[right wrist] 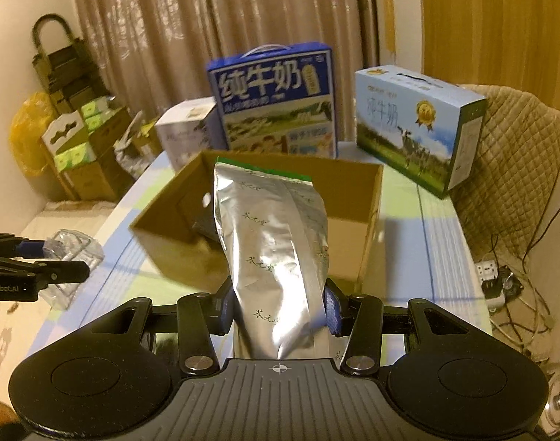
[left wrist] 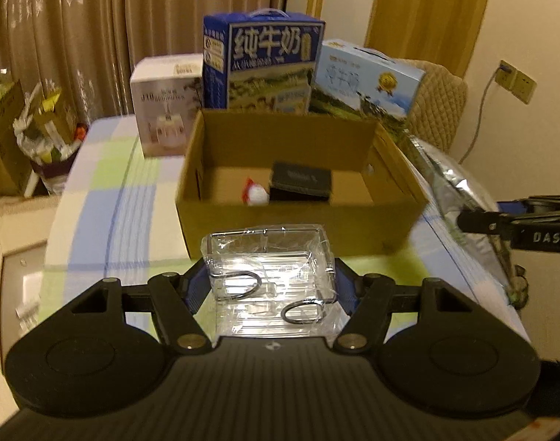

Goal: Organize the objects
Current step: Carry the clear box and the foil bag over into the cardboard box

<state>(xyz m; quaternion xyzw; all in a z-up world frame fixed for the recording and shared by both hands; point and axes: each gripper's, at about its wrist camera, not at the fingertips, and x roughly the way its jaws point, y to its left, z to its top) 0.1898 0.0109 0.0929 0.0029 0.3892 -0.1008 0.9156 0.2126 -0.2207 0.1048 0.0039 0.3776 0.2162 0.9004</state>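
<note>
My left gripper is shut on a clear plastic box, held above the checked tablecloth just in front of the open cardboard box. Inside that box lie a black case and a small white and red object. My right gripper is shut on a silver foil pouch, which stands up in front of the cardboard box. The pouch and right gripper also show at the right edge of the left wrist view. The clear box shows at the left of the right wrist view.
Behind the cardboard box stand a dark blue milk carton, a light blue milk carton and a white box. A quilted chair back is at the right. Cartons and bags are piled on the floor at the left.
</note>
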